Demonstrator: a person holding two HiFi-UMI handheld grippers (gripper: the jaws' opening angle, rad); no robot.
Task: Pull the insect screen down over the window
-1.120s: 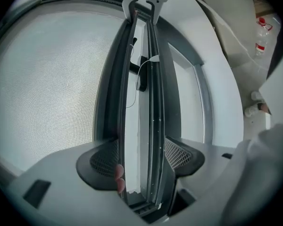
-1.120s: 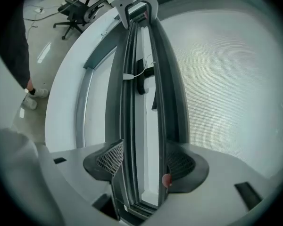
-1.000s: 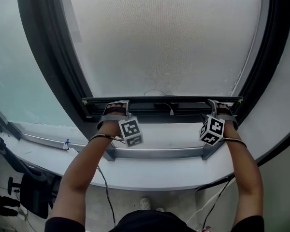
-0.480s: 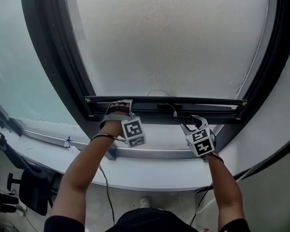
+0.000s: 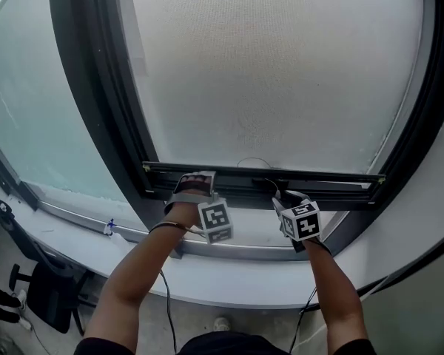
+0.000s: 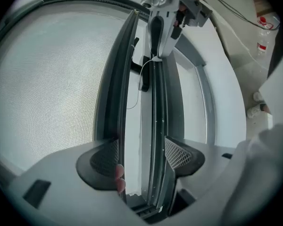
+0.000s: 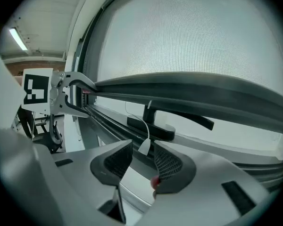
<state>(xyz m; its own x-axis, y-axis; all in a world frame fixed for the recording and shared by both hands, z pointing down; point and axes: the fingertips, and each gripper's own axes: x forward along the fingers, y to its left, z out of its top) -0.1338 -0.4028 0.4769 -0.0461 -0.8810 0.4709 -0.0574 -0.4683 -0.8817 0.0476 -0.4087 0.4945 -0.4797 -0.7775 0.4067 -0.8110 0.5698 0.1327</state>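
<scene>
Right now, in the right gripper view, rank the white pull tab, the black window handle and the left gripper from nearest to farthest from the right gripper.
1. White pull tab: between the jaw tips of the right gripper, which have just been closing, not pressing it yet.
2. Black window handle: just behind the tab.
3. Left gripper: far left, clamped on the screen's bottom bar.

- The insect screen (image 5: 281, 72) fills the window frame (image 5: 96, 87); its bottom bar (image 5: 333, 183) lies just above the sill (image 5: 229, 276).
- The left hand-held gripper (image 5: 194, 177) straddles the bar left of centre.
- The right hand-held gripper (image 5: 287, 196) sits at mid-bar, with the cord tab (image 7: 145, 148) between its jaws, which have just been closing.
</scene>
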